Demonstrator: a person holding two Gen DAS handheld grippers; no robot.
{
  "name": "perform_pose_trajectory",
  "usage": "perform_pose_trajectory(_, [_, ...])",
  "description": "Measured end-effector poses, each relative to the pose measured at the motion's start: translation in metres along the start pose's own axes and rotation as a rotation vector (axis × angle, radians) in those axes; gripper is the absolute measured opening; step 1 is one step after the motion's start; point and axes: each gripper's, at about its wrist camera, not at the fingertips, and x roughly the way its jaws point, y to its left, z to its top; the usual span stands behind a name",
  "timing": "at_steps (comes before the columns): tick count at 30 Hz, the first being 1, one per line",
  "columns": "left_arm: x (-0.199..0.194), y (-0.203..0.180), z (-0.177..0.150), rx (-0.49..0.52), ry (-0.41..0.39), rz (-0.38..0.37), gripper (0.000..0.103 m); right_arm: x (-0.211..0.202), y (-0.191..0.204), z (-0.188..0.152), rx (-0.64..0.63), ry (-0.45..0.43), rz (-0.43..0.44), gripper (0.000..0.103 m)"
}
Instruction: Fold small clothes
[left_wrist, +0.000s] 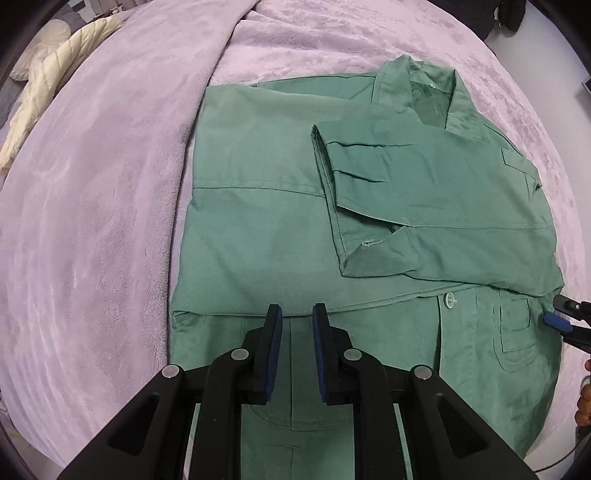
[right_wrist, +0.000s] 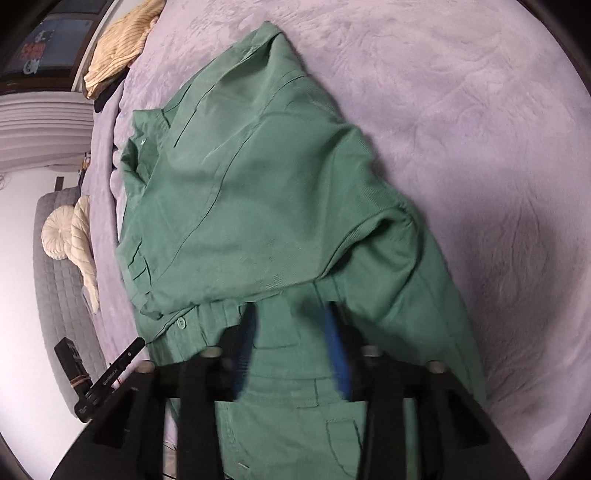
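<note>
Left gripper (left_wrist: 297, 314) fingers stand a narrow gap apart above the green jacket (left_wrist: 332, 229), nothing clamped between the pads. Right gripper (right_wrist: 291, 332) fingers are blurred, spread wide, released, fabric under them but not pinched. Jacket lies flat on the lilac bed blanket (left_wrist: 92, 203), both sleeves folded in across the front. In the left wrist view its long axis runs bottom to top, collar (left_wrist: 428, 92) at upper right, hem toward the bottom edge. Cream knit garment (left_wrist: 48, 81) sits at upper left of the frame. In the right wrist view, grey quilted upholstery (right_wrist: 62, 295) at left.
</note>
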Motion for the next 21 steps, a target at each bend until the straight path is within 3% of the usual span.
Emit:
perform_pose_trajectory(4, [-0.012,-0.004,-0.01,-0.001,-0.031,0.005,0.018,0.002,0.026,-0.02,-0.043,0.021,0.029,0.074])
perform_pose_trajectory(5, [-0.015,-0.003,-0.014,-0.004,-0.034,0.004,0.024,0.005,0.033,-0.024,-0.053,0.033,0.037,0.074])
perform_pose_trajectory(6, [-0.017,-0.002,-0.018,-0.004,-0.03,0.0,0.07,0.008,0.041,-0.028,-0.068,0.045,0.042,0.074])
perform_pose_trajectory(7, [-0.017,0.005,-0.018,-0.007,-0.021,0.012,0.097,0.011,0.047,-0.032,-0.081,0.053,0.041,0.075])
perform_pose_trajectory(8, [-0.02,0.006,-0.022,-0.018,-0.027,0.038,0.102,0.015,0.054,-0.035,-0.093,0.062,0.038,0.074])
perform_pose_trajectory(21, [-0.043,0.029,-0.049,-0.015,0.024,0.01,0.102,0.01,0.093,-0.079,-0.124,0.054,0.017,0.083])
